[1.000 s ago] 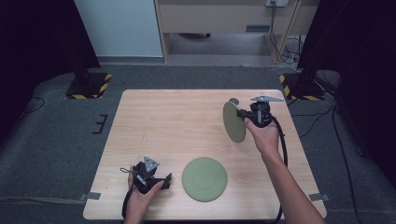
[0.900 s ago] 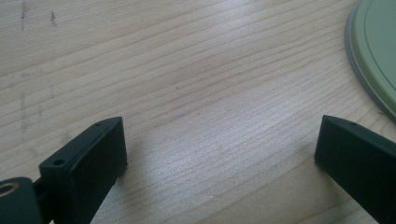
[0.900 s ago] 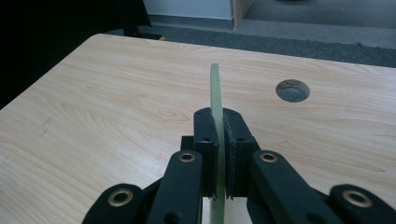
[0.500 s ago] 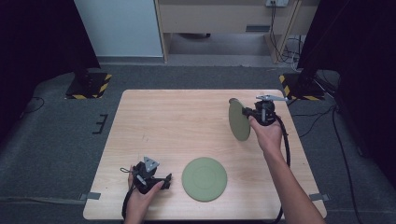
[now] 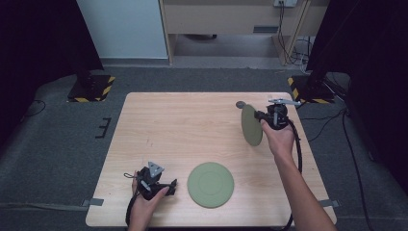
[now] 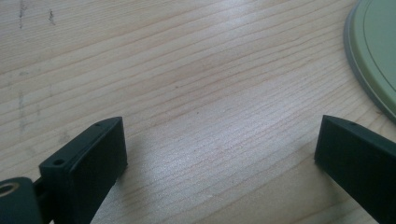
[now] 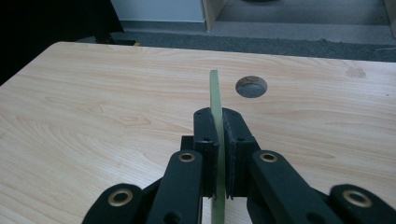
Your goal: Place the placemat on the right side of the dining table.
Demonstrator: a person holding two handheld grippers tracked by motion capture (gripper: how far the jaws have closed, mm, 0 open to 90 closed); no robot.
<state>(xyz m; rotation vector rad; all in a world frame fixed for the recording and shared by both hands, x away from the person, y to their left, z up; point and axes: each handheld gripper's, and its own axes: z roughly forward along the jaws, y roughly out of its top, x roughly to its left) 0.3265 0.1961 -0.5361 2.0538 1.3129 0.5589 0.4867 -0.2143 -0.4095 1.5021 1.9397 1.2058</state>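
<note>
Nearest the person's edge of the bench [image 5: 159, 125], the left gripper [image 5: 166, 186] is rested low on the wood with its fingers [image 6: 88, 163] spread wide and nothing between them. Just beside it, toward the middle, a green plate [image 5: 210, 184] is laid flat on the bench; its rim is seen at the right of the left gripper view [image 6: 373, 51]. Farther off, at the right side, a second green plate [image 5: 251, 125] is held on edge above the bench by the right gripper [image 5: 262, 117], whose fingers [image 7: 205, 135] are closed narrowly on the plate's rim [image 7: 215, 93], one on each face. Beyond it a round cable hole [image 7: 251, 86] is cut in the bench top. The step in hand is judged to be the carrying of this lifted plate. It is best done if the pinch is kept firm and deep on the rim, the plate is turned level gradually, and it is lowered gently rather than dropped, since an edge-held disc can easily be swung or slipped.
</note>
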